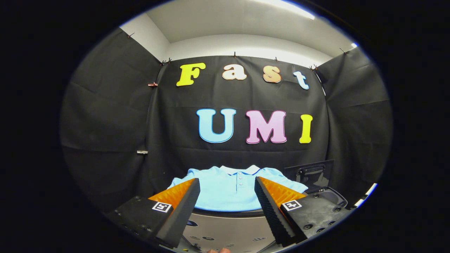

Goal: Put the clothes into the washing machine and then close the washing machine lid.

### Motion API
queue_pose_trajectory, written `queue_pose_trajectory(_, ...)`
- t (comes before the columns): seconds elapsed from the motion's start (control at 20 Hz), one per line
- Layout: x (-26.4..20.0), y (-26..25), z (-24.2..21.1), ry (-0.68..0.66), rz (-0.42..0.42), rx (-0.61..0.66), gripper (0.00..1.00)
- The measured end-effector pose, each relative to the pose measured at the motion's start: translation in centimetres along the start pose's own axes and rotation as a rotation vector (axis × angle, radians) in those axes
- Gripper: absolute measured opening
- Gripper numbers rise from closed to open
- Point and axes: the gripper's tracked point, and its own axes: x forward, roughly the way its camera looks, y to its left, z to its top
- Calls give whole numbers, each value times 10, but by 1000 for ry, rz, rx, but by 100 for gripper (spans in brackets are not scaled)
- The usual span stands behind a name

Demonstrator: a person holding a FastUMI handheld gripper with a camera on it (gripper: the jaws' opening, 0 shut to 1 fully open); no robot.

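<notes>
- The gripper (227, 196) is released: its two fingers stand wide apart with nothing between them and touch nothing.
- A light blue polo shirt (230, 186), with a white collar and a short row of buttons, lies spread flat just ahead of the fingers, its middle in line with the gap between them.
- The shirt rests on a surface beyond the pale, curved top panel (228, 228) directly under the fingers, which looks like the front of the washing machine; its exact nature is hard to tell.
- Beyond the right finger, just beside the shirt, a dark hinged lid (311, 172) stands raised over a dark opening (332, 196), seemingly the washer's drum.
- Judged from this, the task is at its start: the shirt is not yet grasped, nothing is loaded, and the lid is open.
- Left to do: close on the shirt, carry it to the opening, drop it in, then lower the lid.
</notes>
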Motion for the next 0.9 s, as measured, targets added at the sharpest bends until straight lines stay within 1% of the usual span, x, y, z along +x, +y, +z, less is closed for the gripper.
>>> queue_pose_trajectory(0.55, 17, -4, 2, 14, -19, 12, 98)
queue_pose_trajectory(0.75, 40, -11, -4, 56, -25, 45, 98)
queue_pose_trajectory(0.9, 64, -21, -2, 81, -40, 21, 98)
